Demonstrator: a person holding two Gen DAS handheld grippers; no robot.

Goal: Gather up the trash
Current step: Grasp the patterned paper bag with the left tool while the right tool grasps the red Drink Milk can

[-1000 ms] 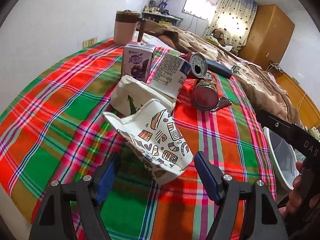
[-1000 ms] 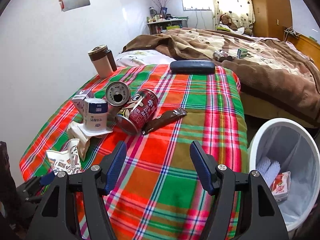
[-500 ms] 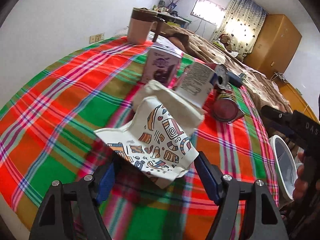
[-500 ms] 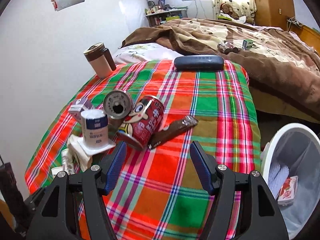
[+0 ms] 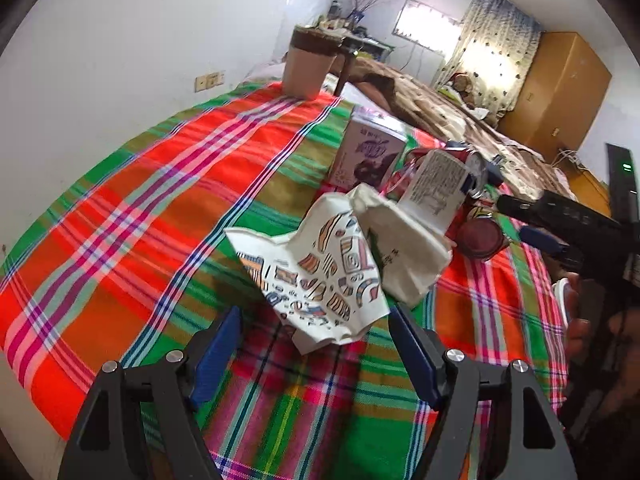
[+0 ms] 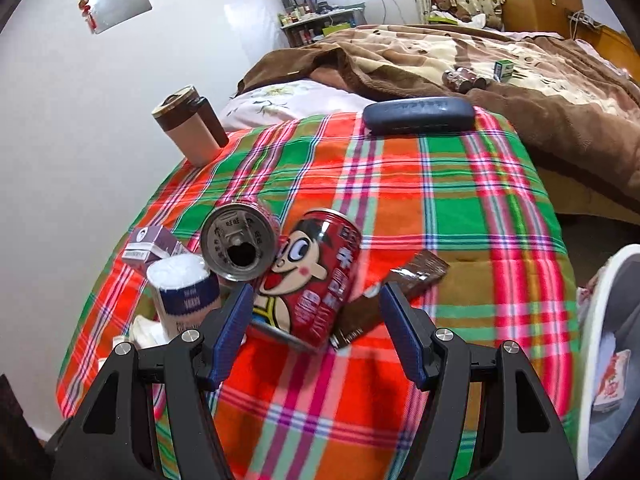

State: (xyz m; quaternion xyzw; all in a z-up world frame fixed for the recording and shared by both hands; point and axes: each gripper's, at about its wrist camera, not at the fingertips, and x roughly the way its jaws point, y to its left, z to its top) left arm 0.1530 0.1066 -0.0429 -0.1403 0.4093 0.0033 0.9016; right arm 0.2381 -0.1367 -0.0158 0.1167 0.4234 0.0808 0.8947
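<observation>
The plaid cloth (image 6: 460, 200) fills both frames. At the right edge stands my white bin (image 6: 600, 320). My right claw (image 6: 316, 320) is spread around the red cartoon can (image 6: 320, 280), lower centre. My left claw (image 5: 316, 344) is spread around the crushed patterned paper cup (image 5: 316, 272), centre frame.

Both hand-held grippers hang low, fingers spread wide. The left gripper (image 5: 316, 336) points forward with its blue-padded fingers (image 5: 218, 346) parted and clamping nothing. The right gripper (image 6: 316, 320) does likewise, pads (image 6: 400, 330) apart. In the left view, the right gripper's black body (image 5: 568, 216) reaches in, the hand (image 5: 580, 320) beneath.
</observation>
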